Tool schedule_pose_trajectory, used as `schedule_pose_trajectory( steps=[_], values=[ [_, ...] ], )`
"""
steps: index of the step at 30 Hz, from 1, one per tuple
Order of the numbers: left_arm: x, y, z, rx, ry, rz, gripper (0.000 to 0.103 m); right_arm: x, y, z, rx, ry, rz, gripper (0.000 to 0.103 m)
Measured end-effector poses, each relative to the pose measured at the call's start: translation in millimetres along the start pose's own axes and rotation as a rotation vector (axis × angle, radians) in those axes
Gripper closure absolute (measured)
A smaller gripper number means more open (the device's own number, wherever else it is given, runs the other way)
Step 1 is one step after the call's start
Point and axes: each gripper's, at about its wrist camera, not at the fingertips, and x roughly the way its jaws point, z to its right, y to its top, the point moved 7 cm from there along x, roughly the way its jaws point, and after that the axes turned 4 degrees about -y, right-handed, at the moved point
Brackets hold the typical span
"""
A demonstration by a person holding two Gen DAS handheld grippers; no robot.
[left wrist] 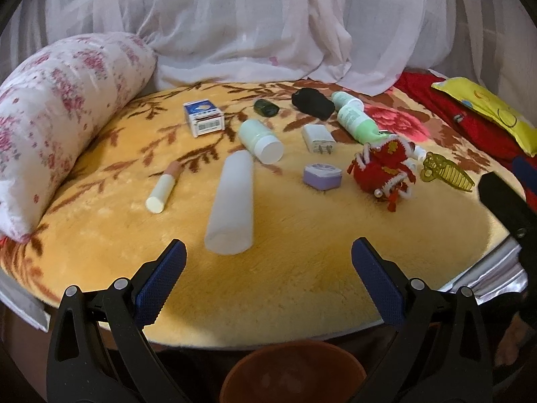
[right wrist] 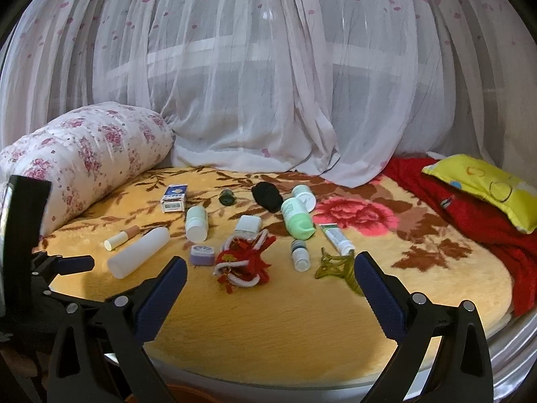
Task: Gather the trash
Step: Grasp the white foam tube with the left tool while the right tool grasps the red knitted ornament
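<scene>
We hold our left gripper point(left wrist: 268, 262) low over the near edge of a bed with a fuzzy yellow blanket point(left wrist: 302, 268), and its blue fingers point(left wrist: 161, 282) are spread wide with nothing between them. Our right gripper point(right wrist: 270, 278) hangs over the same blanket, and its fingers point(right wrist: 379, 295) are spread wide and empty too. Just past the left gripper lies a long white bottle point(left wrist: 231, 201), pointing away from us. To its left is a small cream stick point(left wrist: 163, 188), and farther back is a blue and white box point(left wrist: 203, 117). A short bottle with a white cap point(left wrist: 261, 141) lies on its side near the middle, with a white plug point(left wrist: 318, 138) to its right and a little purple box point(left wrist: 323, 176) nearer to us. A red yarn toy point(left wrist: 386, 171) sits right of the purple box, and a yellow hair clip point(left wrist: 446, 171) lies just beside it. A green bottle point(left wrist: 355, 121) and a black lump point(left wrist: 312, 102) are far back. In the right view, a small tube point(right wrist: 336, 237) and a tiny bottle point(right wrist: 299, 254) lie right of the red toy. A flowery pillow point(left wrist: 60, 114) is on the left, and a brown bin point(left wrist: 292, 372) is below the bed edge, right under the left gripper.
</scene>
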Motion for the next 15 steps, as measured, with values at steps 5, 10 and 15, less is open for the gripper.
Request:
schedule_pose_trajectory(
  steps=[5,10,15],
  values=[
    [15,5,-3,-0.018,-0.015,0.013,0.007,0,0,5,-0.027,-0.032,0.013,0.005],
    [34,21,-10,-0.04,-0.01,0.028,0.007,5,-3,7,-0.026,-0.032,-0.001,0.005],
    [63,33,-16,-0.048,-0.014,-0.004,0.019,9,-7,6,-0.036,-0.04,-0.011,0.005]
  ],
)
